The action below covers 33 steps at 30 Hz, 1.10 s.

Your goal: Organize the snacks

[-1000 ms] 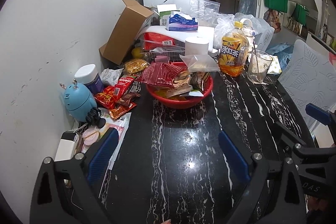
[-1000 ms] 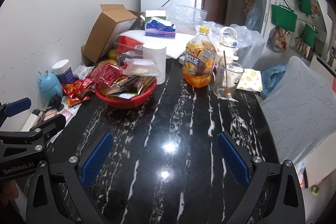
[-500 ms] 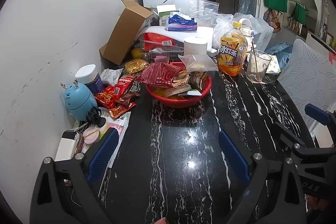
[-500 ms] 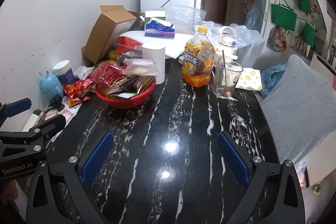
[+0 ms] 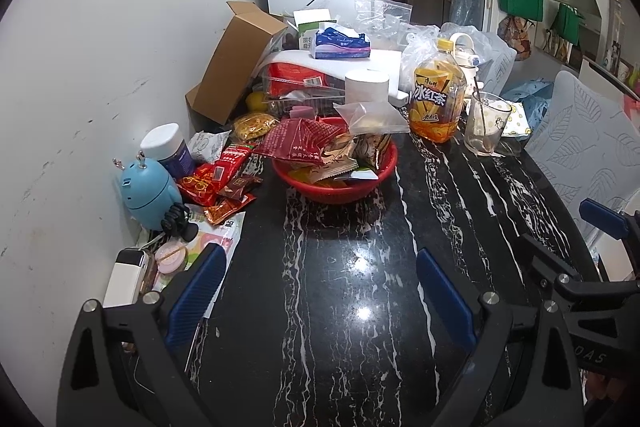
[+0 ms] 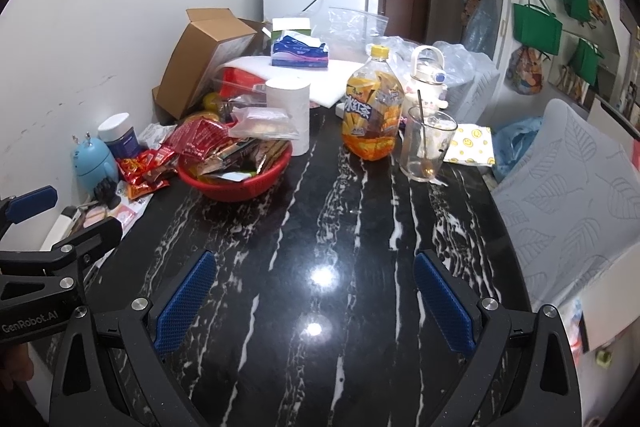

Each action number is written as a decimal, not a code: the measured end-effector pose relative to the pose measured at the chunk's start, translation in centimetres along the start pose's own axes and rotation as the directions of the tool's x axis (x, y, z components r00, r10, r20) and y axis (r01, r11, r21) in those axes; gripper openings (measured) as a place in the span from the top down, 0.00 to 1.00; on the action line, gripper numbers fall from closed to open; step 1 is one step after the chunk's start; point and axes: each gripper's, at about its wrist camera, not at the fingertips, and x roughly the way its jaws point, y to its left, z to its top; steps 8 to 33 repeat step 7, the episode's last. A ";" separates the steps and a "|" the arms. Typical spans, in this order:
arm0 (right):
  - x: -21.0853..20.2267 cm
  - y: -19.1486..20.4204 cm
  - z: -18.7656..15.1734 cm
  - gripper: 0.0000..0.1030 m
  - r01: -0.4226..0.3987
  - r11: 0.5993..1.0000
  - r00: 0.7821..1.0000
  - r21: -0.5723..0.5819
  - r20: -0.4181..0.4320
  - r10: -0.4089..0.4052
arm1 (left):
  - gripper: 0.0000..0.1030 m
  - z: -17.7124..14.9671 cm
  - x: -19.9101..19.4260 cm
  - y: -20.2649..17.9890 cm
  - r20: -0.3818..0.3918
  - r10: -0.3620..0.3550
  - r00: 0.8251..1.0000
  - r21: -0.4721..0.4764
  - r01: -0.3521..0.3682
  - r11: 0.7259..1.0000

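Note:
A red basket piled with snack packets stands on the black marble table; it also shows in the right wrist view. Several loose red snack packets lie to its left by the wall, seen too in the right wrist view. My left gripper is open and empty, low over the table well short of the basket. My right gripper is open and empty over bare table, to the right of the left one.
A blue round gadget, a white-capped jar, a cardboard box, a paper roll, an iced-tea bottle and a glass with a spoon crowd the far end. A leaf-pattern chair stands at the right.
Both views have shifted very slightly; the basket and bottle sit a touch farther up. Both grippers stay open and empty.

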 end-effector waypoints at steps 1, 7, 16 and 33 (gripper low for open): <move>0.0 0.0 0.0 0.03 0.000 1.000 1.000 -0.002 -0.001 0.000 | 0.06 0.1 0.0 0.0 -0.002 0.002 1.000 -0.001 -0.002 1.000; 0.2 -0.1 -0.2 0.03 0.001 1.000 1.000 -0.001 -0.013 -0.001 | 0.06 0.0 0.3 0.1 -0.007 0.012 1.000 -0.002 -0.012 1.000; 0.2 -0.1 -0.2 0.03 0.001 1.000 1.000 -0.001 -0.013 -0.001 | 0.06 0.0 0.3 0.1 -0.007 0.012 1.000 -0.002 -0.012 1.000; 0.2 -0.1 -0.2 0.03 0.001 1.000 1.000 -0.001 -0.013 -0.001 | 0.06 0.0 0.3 0.1 -0.007 0.012 1.000 -0.002 -0.012 1.000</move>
